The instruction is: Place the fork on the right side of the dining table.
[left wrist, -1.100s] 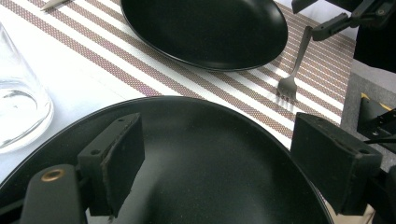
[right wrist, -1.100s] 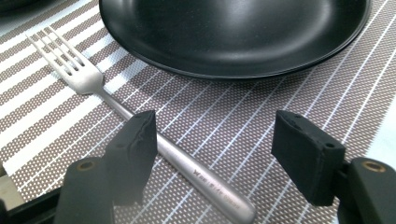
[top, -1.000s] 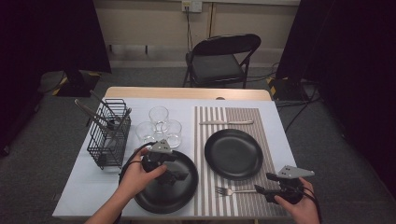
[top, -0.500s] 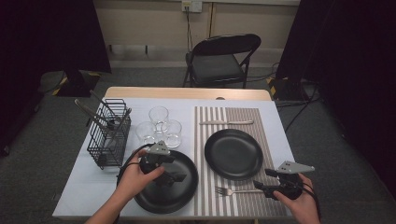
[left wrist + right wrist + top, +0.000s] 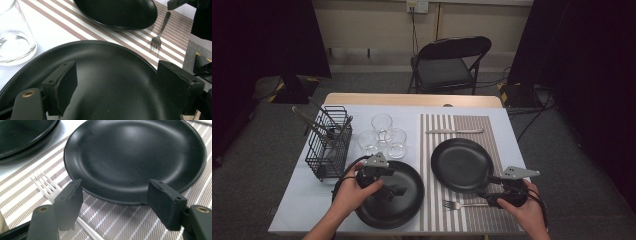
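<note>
Fork (image 5: 464, 204) already laid on striped placemat (image 5: 472, 220), near black plate (image 5: 462, 165) (knife (image 5: 454, 131) far side); right gripper (image 5: 490, 192) wide, empty; left gripper (image 5: 396, 191) likewise over near-left plate (image 5: 407, 212).

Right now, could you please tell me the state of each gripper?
Left gripper: open, holding nothing, jaws over the near black plate.
Right gripper: open, holding nothing, facing the plate on the striped mat, fork beside it.
</note>
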